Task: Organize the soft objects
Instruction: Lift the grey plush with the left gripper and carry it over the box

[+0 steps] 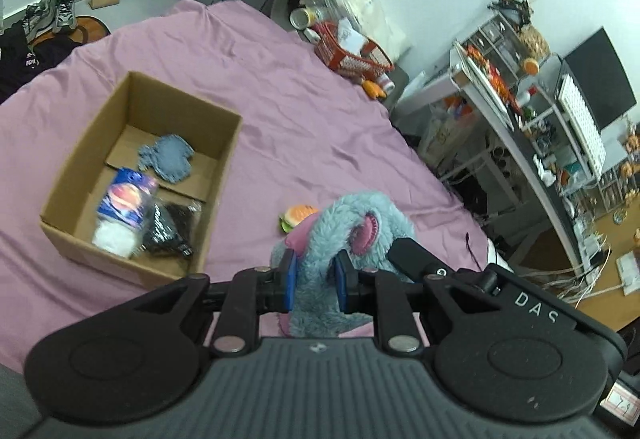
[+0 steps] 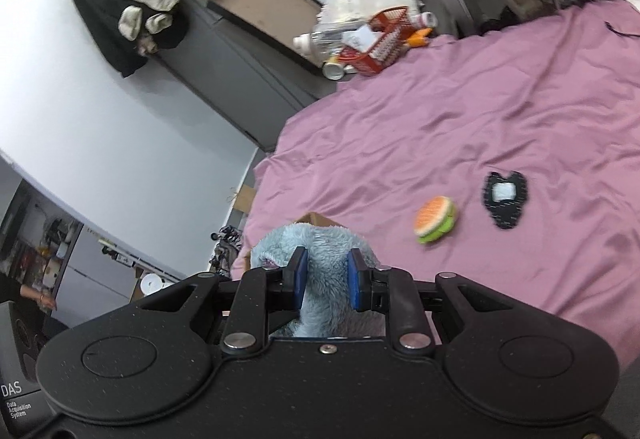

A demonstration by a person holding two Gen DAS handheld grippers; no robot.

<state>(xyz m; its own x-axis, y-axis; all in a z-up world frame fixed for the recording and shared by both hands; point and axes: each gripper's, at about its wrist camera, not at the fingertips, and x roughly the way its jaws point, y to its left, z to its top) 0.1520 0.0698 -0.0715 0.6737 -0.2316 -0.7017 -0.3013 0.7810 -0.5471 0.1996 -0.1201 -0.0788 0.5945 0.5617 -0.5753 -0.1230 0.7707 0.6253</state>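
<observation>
A fluffy blue plush toy with pink ears hangs above the pink bed sheet. My left gripper is shut on its fur, and my right gripper is shut on another part of the blue plush toy. The right gripper's black body also shows in the left wrist view, against the toy. An open cardboard box lies on the bed to the left, holding a grey-blue cloth, a blue-and-white packet and a black pouch. A small burger plush and a black patch lie on the sheet.
A red basket with bottles and a can sits at the bed's far corner. Cluttered white shelves and a monitor stand to the right of the bed. Shoes and dark clothes lie on the floor at far left.
</observation>
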